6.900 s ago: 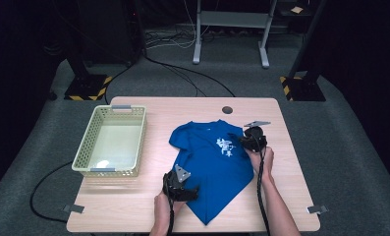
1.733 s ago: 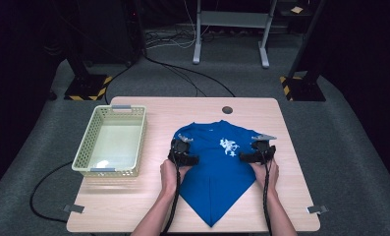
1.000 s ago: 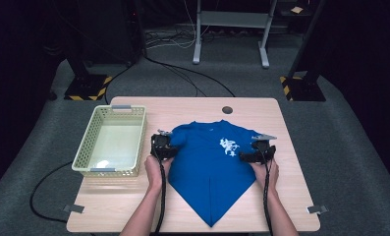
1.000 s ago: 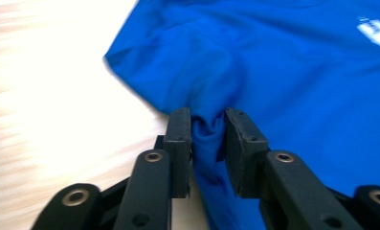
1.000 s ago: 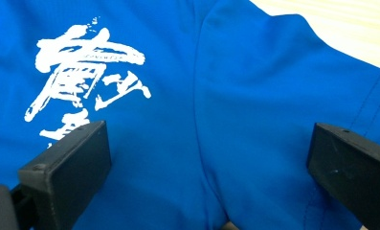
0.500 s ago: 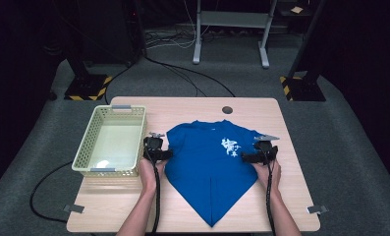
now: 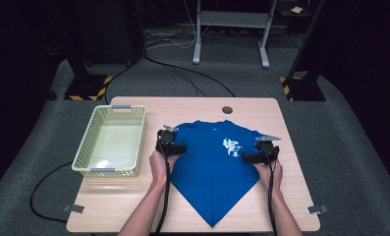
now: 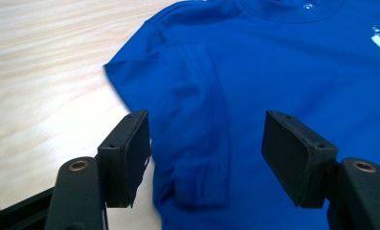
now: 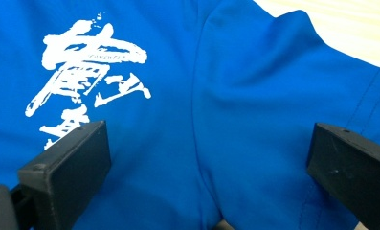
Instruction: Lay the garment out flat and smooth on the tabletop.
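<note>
Blue shirt (image 7: 212, 167) lies flat on the table (image 7: 133, 206). Left gripper (image 8: 206, 158) has just let go, jaws spread over the folded-in sleeve (image 8: 197, 143). Right gripper (image 9: 206, 172) also open above cloth. Sleeve fold looks set; the next fold can follow.

Overall light: your table (image 7: 133, 206) is lit evenly from above, while the floor and room around it drop off to near black.
Glare: there's a pale washed-out patch on the wood in your left gripper view, left of the blue T-shirt (image 8: 283, 62).
Shadows: soft and short, just a faint dark edge under the basket (image 7: 84, 164) and your forearms.
Sharpness: high view is a bit soft and grainy.
Focus: close up, the black pads (image 9: 68, 167) blur slightly; the white print (image 9: 87, 52) looks crisp.
Colour: the blue looks very saturated.
</note>
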`<state>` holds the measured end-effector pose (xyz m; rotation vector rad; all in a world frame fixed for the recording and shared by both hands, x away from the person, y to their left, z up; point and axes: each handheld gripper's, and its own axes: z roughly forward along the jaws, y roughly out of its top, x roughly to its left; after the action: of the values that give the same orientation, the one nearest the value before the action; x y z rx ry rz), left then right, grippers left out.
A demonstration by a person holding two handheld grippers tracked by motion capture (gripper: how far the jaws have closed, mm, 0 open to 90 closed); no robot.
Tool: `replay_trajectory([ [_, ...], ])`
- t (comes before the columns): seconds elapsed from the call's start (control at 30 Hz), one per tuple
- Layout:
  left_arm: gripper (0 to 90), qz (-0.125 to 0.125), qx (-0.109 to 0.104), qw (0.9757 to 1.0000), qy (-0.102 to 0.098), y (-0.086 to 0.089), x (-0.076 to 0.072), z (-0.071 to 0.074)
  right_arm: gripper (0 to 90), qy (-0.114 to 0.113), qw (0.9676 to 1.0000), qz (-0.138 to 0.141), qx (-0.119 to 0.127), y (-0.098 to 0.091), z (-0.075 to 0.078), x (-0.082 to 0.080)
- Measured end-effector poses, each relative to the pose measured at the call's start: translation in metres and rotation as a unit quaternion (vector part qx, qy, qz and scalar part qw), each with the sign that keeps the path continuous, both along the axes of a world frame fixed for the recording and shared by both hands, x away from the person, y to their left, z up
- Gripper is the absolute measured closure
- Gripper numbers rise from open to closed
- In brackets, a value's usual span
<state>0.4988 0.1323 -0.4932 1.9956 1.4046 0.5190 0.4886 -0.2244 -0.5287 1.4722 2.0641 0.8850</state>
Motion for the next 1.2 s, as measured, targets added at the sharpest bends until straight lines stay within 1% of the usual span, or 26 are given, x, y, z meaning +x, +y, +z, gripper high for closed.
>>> replay_trajectory([
  [0.07, 34.3, -0.002, 0.012, 0.9999, -0.002, -0.007, 0.006, -0.003, 0.5, -0.001, 1.0000, 0.001, -0.001, -0.001, 0.000, 0.000],
  [0.1, 35.5, -0.004, 0.024, 0.9997, -0.002, -0.010, 0.009, -0.004, 0.5, -0.001, 1.0000, 0.000, 0.000, -0.001, 0.000, 0.000],
  [0.13, 36.1, -0.004, 0.028, 0.9996, -0.005, -0.013, 0.011, -0.006, 0.5, -0.001, 1.0000, 0.000, 0.000, -0.001, 0.000, 0.000],
  [0.23, 41.0, -0.005, 0.044, 0.9990, 0.000, -0.019, 0.018, -0.010, 0.5, -0.001, 1.0000, -0.001, 0.000, -0.001, 0.000, 0.000],
  [0.27, 44.4, -0.005, 0.052, 0.9987, 0.003, -0.021, 0.020, -0.012, 0.5, -0.001, 1.0000, -0.002, 0.000, -0.001, 0.000, 0.000],
  [0.3, 46.4, -0.005, 0.052, 0.9987, 0.003, -0.021, 0.020, -0.012, 0.5, -0.002, 1.0000, -0.002, 0.000, -0.001, 0.000, 0.000],
  [0.33, 46.4, -0.003, 0.053, 0.9986, 0.004, -0.022, 0.022, -0.014, 0.5, -0.002, 1.0000, -0.002, 0.000, -0.001, 0.000, 0.000],
  [0.37, 49.5, -0.004, 0.057, 0.9983, 0.007, -0.023, 0.024, -0.016, 0.5, -0.001, 1.0000, -0.002, 0.000, -0.001, 0.000, 0.000],
  [0.4, 52.9, -0.004, 0.049, 0.9988, 0.006, -0.022, 0.024, -0.016, 0.5, -0.002, 1.0000, -0.002, 0.000, -0.001, 0.000, 0.000],
  [0.43, 58.6, -0.007, 0.046, 0.9989, 0.006, -0.022, 0.024, -0.016, 0.5, -0.001, 1.0000, -0.002, 0.000, -0.001, 0.000, 0.000],
  [0.5, 69.3, -0.011, 0.049, 0.9987, 0.005, -0.023, 0.024, -0.016, 0.5, -0.001, 1.0000, -0.003, 0.000, -0.001, 0.000, 0.000],
  [0.57, 75.7, -0.009, 0.041, 0.9991, 0.006, -0.020, 0.024, -0.016, 0.5, -0.001, 1.0000, -0.004, 0.000, -0.001, 0.000, 0.000],
  [0.67, 82.3, -0.004, 0.016, 0.9998, 0.011, -0.011, 0.026, -0.016, 0.2, -0.001, 1.0000, -0.009, 0.000, -0.001, 0.000, 0.001],
  [0.77, 83.6, 0.001, -0.008, 0.9999, 0.014, -0.003, 0.027, -0.015, 0.2, -0.001, 1.0000, -0.008, -0.001, -0.002, 0.000, 0.001],
  [0.8, 83.8, 0.003, -0.012, 0.9998, 0.015, -0.001, 0.027, -0.015, 0.2, -0.001, 1.0000, -0.007, 0.000, -0.003, 0.000, 0.001],
  [1.0, 84.0, 0.008, -0.022, 0.9997, 0.007, 0.004, 0.025, -0.012, 0.1, 0.001, 1.0000, -0.006, 0.000, -0.006, 0.000, 0.002],
  [1.2, 83.7, 0.002, -0.032, 0.9995, 0.005, 0.006, 0.024, -0.008, 0.1, 0.001, 1.0000, -0.006, -0.001, -0.009, 0.000, 0.003],
])
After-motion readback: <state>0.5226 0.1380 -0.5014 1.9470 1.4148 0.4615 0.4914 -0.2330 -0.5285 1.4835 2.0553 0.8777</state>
